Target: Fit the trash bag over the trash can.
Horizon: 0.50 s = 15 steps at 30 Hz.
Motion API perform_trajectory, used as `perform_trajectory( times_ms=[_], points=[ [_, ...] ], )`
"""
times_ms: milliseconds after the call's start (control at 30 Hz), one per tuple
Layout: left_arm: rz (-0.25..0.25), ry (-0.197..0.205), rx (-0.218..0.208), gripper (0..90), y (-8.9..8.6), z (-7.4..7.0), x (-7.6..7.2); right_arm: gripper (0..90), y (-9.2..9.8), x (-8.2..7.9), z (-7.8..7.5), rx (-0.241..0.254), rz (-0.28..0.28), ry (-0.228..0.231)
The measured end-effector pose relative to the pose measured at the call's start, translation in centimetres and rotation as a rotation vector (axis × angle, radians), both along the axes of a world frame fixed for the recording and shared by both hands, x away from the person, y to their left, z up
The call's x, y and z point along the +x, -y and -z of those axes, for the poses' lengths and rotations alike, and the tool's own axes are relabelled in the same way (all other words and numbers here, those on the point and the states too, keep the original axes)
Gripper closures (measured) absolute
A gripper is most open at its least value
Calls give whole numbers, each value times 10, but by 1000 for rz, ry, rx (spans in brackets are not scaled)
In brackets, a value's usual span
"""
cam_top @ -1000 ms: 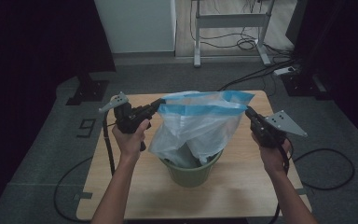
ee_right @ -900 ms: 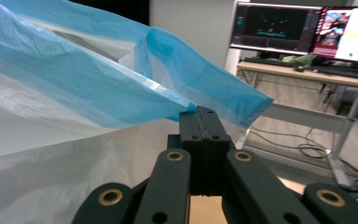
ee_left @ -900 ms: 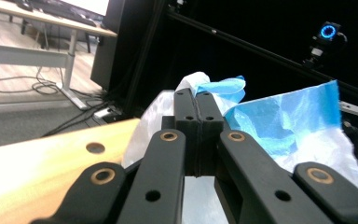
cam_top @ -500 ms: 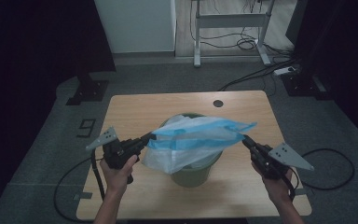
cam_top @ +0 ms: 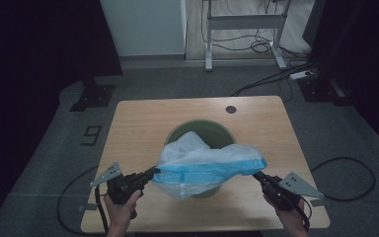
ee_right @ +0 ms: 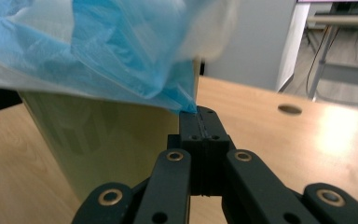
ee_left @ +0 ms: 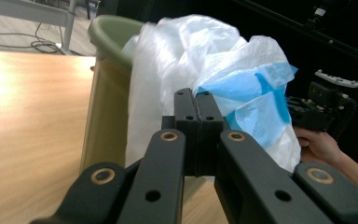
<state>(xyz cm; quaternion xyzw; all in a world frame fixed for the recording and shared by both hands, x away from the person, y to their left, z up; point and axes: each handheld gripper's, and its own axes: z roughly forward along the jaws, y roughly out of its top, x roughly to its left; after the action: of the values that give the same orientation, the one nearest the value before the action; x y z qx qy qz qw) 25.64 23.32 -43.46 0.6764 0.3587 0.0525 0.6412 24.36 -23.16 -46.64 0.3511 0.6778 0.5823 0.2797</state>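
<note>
On the wooden table (cam_top: 138, 123) stands a green bin (cam_top: 200, 129), a little right of the middle and toward the near half. A plastic bag (cam_top: 209, 165), white with a blue band along its top edge, hangs in the air over the near side of the bin. It is stretched sideways between the two grippers, and its lower white part hangs down in front of the bin wall.

The left gripper (cam_top: 154, 173) is at the near left, held by a hand (cam_top: 121, 207). Its jaws are pressed together on the left end of the bag's blue edge. In the left gripper view the two black jaws meet with no gap, and the crumpled bag (ee_left: 214, 79) rises just behind their tips, beside the bin (ee_left: 107, 93).

The right gripper (cam_top: 256, 175) is at the near right, also held by a hand (cam_top: 291, 217). Its jaws are closed on the right end of the blue edge. In the right gripper view the jaws are tight together and a corner of the blue film (ee_right: 121, 51) goes into the seam between them. The green wall of the bin (ee_right: 107, 140) is close behind on the left.

A small round hole (cam_top: 231, 109) is in the table near its far right edge. Cables (cam_top: 345, 182) lie on the grey floor at both sides of the table.
</note>
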Motion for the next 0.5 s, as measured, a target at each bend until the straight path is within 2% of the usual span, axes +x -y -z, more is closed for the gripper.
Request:
perform_trajectory(
  times_ms=[133,200,267,333,433,500],
  points=[
    [-17,-9,17,900,-3,8,-3,892,2,3,10,-11,1,-32],
    [-11,-10,11,900,-5,12,-5,892,3,6,14,-16,7,-45],
    [-4,2,5,900,-5,13,-9,892,4,7,17,0,3,-65],
    [-4,13,-3,900,-4,11,-13,890,3,3,17,23,-1,-63],
    [0,22,6,900,0,8,-15,740,-1,-7,10,37,-12,-27],
    [0,25,5,900,3,6,-15,675,-3,-14,6,58,-32,-14]
  ],
)
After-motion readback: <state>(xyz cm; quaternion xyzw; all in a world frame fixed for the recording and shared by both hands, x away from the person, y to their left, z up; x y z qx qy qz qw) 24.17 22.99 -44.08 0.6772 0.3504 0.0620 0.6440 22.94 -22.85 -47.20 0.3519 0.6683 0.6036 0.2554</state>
